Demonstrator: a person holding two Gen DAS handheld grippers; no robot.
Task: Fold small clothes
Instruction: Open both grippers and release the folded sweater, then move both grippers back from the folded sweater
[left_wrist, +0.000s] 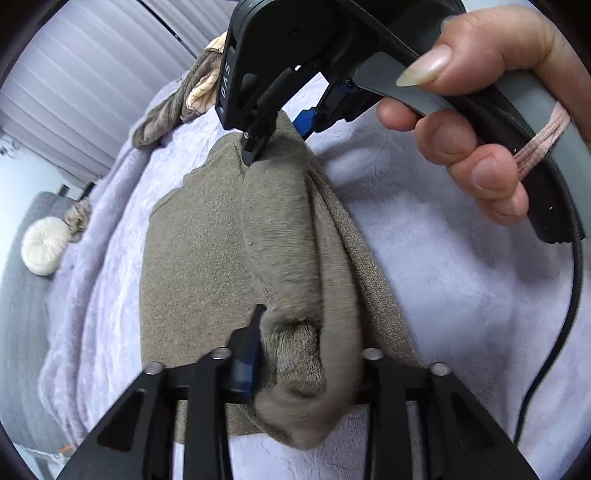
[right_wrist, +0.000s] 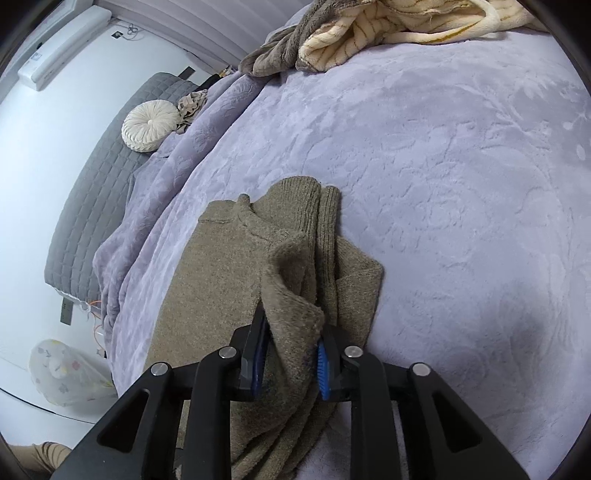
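A taupe knitted sweater (left_wrist: 192, 258) (right_wrist: 214, 266) lies on the lavender blanket, one side folded over into a thick ridge. In the left wrist view my left gripper (left_wrist: 295, 325) straddles the near end of that ridge. Its left finger (left_wrist: 255, 332) stands slightly off the cloth, and the cloth hides its right finger. My right gripper (left_wrist: 280, 140), held by a hand (left_wrist: 480, 129), is at the sweater's far end. In the right wrist view that gripper (right_wrist: 293, 321) has the puffed fold between its blue pads (right_wrist: 322, 365), loose and not pinched.
The lavender blanket (right_wrist: 443, 166) covers the bed. A heap of cream and grey-brown clothes (right_wrist: 369, 33) (left_wrist: 195, 88) lies at its far edge. A round cream cushion (right_wrist: 147, 127) rests on a grey quilted pad (right_wrist: 103, 177) to the left. A black cable (left_wrist: 554, 332) hangs at right.
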